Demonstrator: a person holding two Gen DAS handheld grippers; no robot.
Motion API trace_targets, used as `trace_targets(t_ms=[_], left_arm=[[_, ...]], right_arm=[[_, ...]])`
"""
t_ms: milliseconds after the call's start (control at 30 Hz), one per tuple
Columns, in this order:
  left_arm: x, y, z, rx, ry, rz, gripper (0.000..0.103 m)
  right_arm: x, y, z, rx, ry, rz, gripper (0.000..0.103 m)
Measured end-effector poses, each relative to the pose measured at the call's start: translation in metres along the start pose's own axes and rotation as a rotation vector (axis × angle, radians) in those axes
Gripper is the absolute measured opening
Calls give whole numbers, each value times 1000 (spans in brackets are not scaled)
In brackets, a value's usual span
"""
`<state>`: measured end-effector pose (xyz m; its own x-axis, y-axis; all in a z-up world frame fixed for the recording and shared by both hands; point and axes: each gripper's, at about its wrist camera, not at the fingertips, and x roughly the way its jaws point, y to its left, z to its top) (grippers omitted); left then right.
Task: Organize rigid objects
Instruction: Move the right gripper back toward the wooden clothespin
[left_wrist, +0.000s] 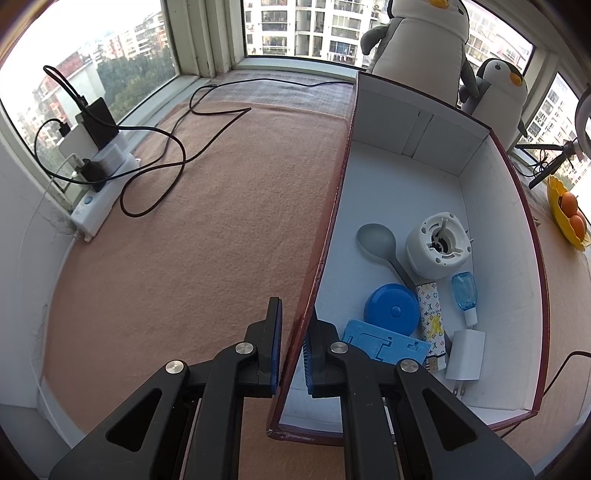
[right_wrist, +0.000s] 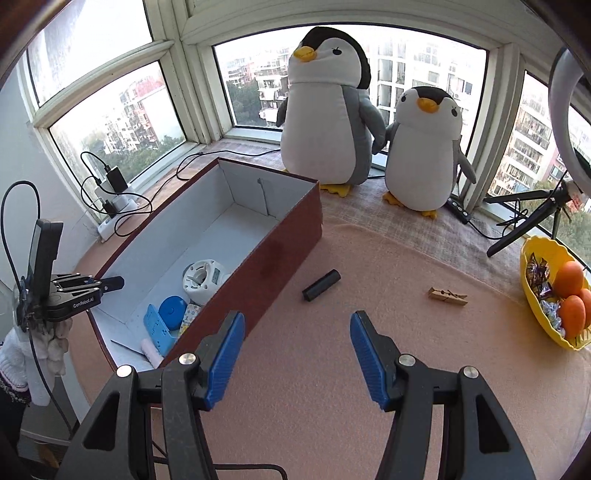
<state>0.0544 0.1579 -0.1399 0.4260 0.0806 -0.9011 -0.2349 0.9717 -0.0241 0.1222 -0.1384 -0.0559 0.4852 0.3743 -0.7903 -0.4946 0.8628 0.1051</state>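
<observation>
Gripping the box (left_wrist: 325, 236) wall in our clenched left tool (left_wrist: 291, 350), we hold our right tool (right_wrist: 297, 354) released, well short of the black cylinder (right_wrist: 321, 285) on the desk (right_wrist: 332, 387).

The table (right_wrist: 369, 369), under a pink cloth, carries a maroon box (right_wrist: 273, 258), black cylinder (right_wrist: 320, 285), wooden clothespin (right_wrist: 447, 296), and a yellow bowl (right_wrist: 532, 291) at its right edge.

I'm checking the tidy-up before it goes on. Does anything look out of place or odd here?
Two items lie loose on the blanket outside the box: a black cylinder and a wooden clothespin. The left gripper is shut on the box's side wall. Nothing looks spilled or damaged.
</observation>
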Motion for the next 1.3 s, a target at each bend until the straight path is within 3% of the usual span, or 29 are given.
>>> trace_targets(t_ms=[200, 533, 967, 1300], left_arm=[[1, -5, 3, 24, 10, 26, 9], [-3, -5, 5, 64, 6, 8, 9], [2, -7, 8, 95, 3, -17, 9], [4, -9, 12, 105, 6, -10, 9]], right_arm=[[-24, -47, -20, 97, -25, -49, 55], [-25, -111, -44, 329, 34, -112, 57], [43, -153, -21, 532, 102, -165, 57], [112, -197, 8, 752, 201, -163, 48]])
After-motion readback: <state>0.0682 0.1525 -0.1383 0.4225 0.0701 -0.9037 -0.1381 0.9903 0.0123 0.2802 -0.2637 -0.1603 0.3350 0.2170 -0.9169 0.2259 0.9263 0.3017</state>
